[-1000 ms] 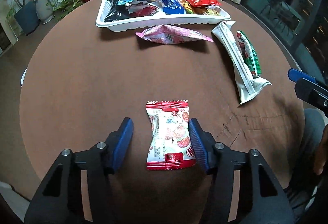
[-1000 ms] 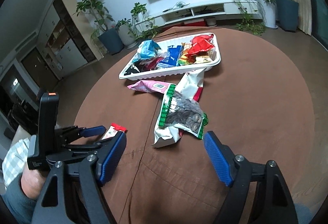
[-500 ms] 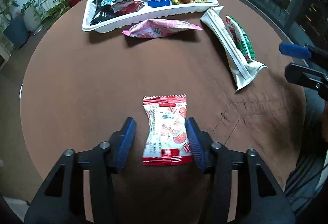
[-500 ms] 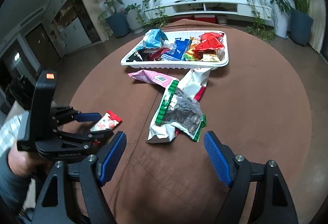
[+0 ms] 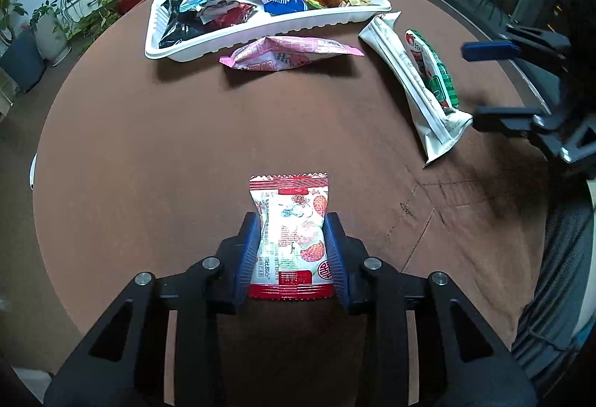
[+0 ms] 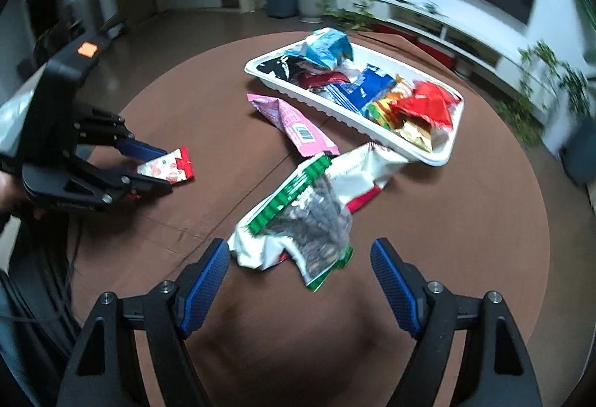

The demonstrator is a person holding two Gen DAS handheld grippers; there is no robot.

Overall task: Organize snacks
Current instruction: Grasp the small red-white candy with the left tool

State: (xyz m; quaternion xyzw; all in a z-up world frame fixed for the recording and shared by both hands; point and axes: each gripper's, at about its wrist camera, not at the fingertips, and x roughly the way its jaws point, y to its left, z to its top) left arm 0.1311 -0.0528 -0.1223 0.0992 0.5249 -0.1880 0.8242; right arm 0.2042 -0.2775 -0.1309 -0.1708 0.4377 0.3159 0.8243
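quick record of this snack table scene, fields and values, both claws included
surface: round brown table
left claw: shut on red-and-white snack packet
right claw: open, just short of the green-edged seed bag, not touching it
tray: white tray at the far side, piled with packets
loose on table: pink packet beside the tray; white bag under the seed bag
left to sort: four packets outside the tray
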